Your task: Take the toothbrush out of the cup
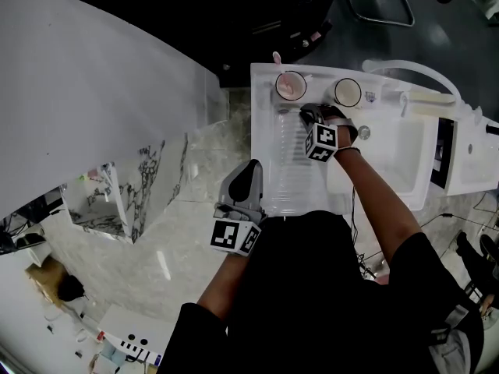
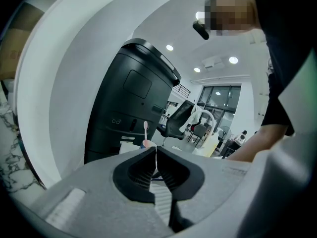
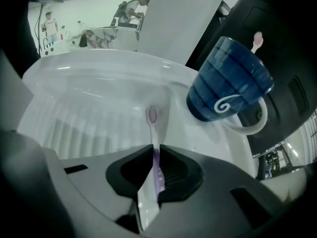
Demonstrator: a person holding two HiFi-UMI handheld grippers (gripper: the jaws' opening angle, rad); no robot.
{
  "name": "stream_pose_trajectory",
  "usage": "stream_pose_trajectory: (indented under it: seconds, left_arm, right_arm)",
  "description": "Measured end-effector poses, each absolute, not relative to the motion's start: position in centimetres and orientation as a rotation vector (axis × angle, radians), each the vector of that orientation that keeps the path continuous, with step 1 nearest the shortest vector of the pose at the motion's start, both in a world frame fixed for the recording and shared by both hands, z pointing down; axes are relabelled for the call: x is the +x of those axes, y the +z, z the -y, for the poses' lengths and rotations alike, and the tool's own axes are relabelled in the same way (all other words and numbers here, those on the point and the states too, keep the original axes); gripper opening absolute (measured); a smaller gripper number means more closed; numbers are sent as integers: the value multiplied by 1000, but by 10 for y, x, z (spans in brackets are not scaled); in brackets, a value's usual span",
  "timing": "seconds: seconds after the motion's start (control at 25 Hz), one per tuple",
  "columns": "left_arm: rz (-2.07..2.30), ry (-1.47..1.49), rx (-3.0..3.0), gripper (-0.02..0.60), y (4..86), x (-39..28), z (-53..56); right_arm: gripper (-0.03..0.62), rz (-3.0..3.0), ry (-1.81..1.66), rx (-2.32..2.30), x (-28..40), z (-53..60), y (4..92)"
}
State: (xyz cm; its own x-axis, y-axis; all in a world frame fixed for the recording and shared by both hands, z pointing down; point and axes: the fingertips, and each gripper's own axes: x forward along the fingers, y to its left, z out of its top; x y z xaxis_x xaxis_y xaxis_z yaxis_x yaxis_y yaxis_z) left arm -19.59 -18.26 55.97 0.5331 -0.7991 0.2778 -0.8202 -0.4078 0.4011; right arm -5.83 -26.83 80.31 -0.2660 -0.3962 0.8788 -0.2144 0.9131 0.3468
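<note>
Toothbrush [image 3: 154, 133] between right gripper [image 3: 155, 151] jaws

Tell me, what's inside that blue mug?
A pink toothbrush stands in the blue mug, its head poking above the rim. Its handle is hidden behind the mug's wall.

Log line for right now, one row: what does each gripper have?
right gripper: shut on purple toothbrush, clear of cup, over white tray | blue cup: pink toothbrush inside | left gripper: shut, empty
</note>
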Motion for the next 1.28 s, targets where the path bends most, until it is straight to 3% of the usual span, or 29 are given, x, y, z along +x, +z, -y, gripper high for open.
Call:
stream_pose_trajectory:
  seconds: [0.68,1.0,1.28]
  left_arm:
    - [1340,3,2339,21,528,-206,165]
    - [1321,-73,2427,21,495,-210,141]
    - [1291,-99,2405,21,500,-227,102]
  right_arm:
    - [82,1967,-87,624,-66,254,748]
    - [81,2126,483,1114,-24,232,694]
    - [80,2176,523,1422,-2,193,621]
